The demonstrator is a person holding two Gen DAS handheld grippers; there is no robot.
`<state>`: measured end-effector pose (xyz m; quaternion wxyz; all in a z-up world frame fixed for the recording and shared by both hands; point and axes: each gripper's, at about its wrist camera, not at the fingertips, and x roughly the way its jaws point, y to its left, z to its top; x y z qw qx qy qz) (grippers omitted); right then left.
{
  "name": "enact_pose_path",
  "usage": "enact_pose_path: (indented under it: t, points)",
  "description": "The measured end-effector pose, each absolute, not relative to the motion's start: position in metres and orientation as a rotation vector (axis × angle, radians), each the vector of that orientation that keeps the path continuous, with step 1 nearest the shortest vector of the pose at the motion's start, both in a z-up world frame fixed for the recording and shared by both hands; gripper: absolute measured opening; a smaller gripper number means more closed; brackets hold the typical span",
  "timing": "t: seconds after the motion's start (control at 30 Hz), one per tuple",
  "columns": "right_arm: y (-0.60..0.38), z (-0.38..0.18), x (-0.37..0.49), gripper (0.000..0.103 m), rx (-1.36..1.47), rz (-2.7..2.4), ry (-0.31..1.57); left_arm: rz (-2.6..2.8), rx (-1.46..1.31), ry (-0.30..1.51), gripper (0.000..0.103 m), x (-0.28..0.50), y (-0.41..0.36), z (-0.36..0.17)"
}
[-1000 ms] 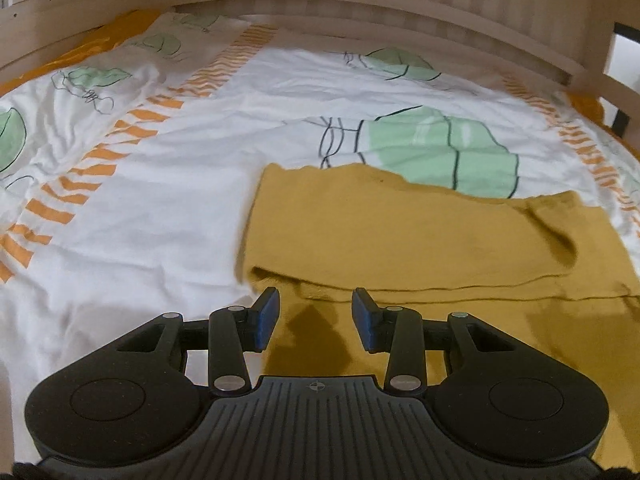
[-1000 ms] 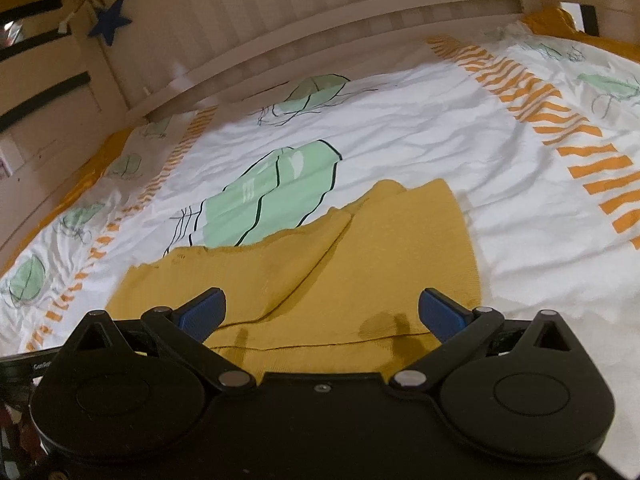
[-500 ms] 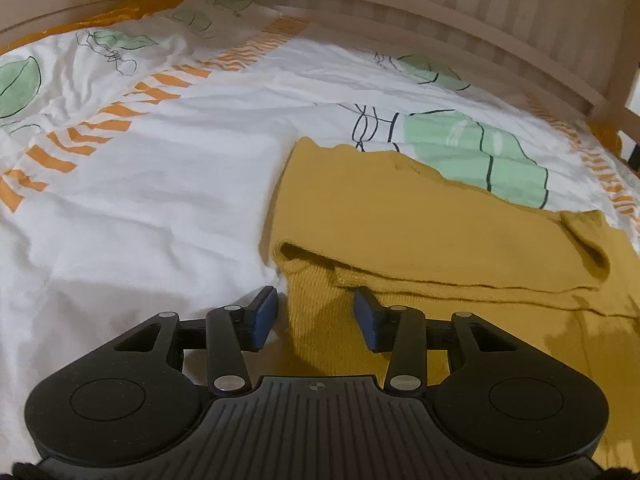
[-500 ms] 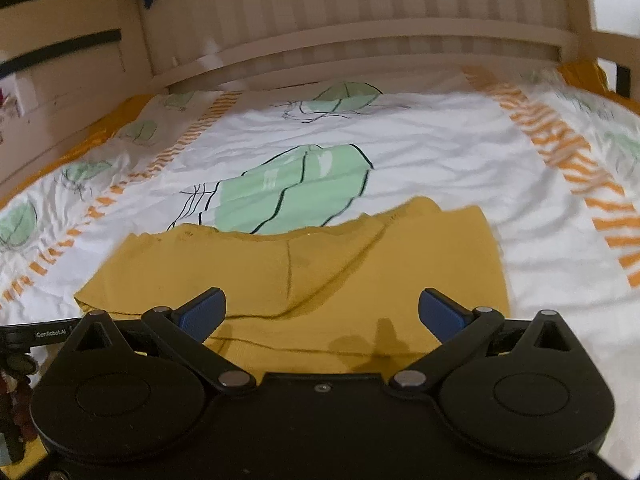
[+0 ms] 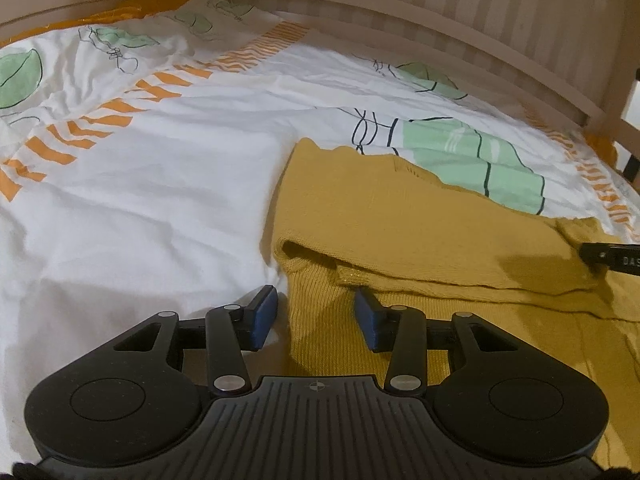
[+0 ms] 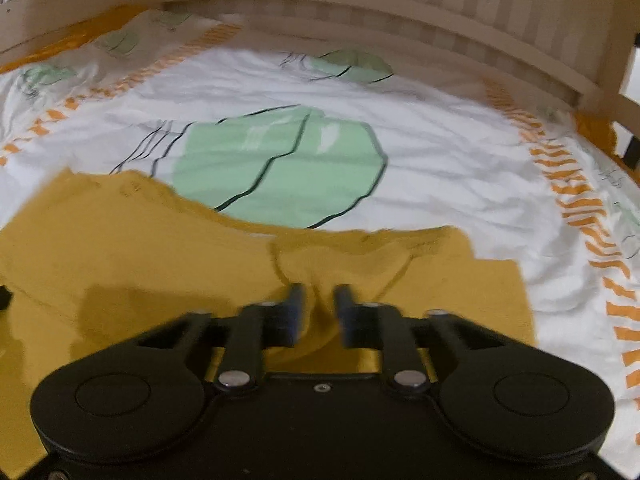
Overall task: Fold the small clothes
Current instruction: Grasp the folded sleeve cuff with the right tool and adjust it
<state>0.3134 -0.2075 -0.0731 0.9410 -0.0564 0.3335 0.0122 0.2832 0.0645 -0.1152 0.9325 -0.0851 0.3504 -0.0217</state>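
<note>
A mustard-yellow knit garment [image 5: 400,224] lies partly folded on the bed, its upper layer doubled over the lower one. My left gripper [image 5: 316,316] is open, low over the garment's left edge, with the fabric between its blue pads. In the right wrist view the same garment [image 6: 140,248] fills the lower left. My right gripper [image 6: 318,312] has its jaws narrowed around a raised ridge of the yellow fabric; the view is blurred. A tip of the right gripper [image 5: 612,258] shows at the right edge of the left wrist view.
The garment lies on a white bedsheet [image 5: 140,200] printed with green leaves and orange stripes. A wooden slatted bed rail [image 5: 440,12] curves around the far side and also shows in the right wrist view [image 6: 400,4].
My right gripper has narrowed from wide open onto a pinch of the fabric and swung right. My left gripper has shifted left to the garment's left edge.
</note>
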Motion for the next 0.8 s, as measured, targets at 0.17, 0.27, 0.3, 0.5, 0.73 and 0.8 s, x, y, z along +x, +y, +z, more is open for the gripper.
enact_pose_path:
  t: [0.17, 0.27, 0.3, 0.5, 0.73, 0.8]
  points:
    - [-0.253, -0.064, 0.288, 0.022, 0.033, -0.059, 0.689, -0.046, -0.181, 0.713, 0.042, 0.283, 0.065, -0.116]
    - [-0.271, -0.067, 0.279, 0.028, 0.115, -0.038, 0.715, -0.045, -0.183, 0.713, 0.042, 0.282, 0.065, -0.116]
    - [-0.275, -0.067, 0.277, 0.034, 0.139, -0.022, 0.711, -0.046, -0.185, 0.713, 0.042, 0.282, 0.065, -0.116]
    - [-0.291, -0.077, 0.284, 0.063, 0.28, 0.003, 0.711, -0.044, -0.181, 0.714, 0.042, 0.282, 0.065, -0.116]
    - [-0.292, -0.086, 0.299, 0.051, 0.303, 0.04, 0.725, -0.044, -0.18, 0.714, 0.042, 0.283, 0.065, -0.116]
    - [-0.286, -0.084, 0.3, 0.019, 0.284, 0.055, 0.727, -0.044, -0.179, 0.714, 0.042, 0.283, 0.065, -0.116]
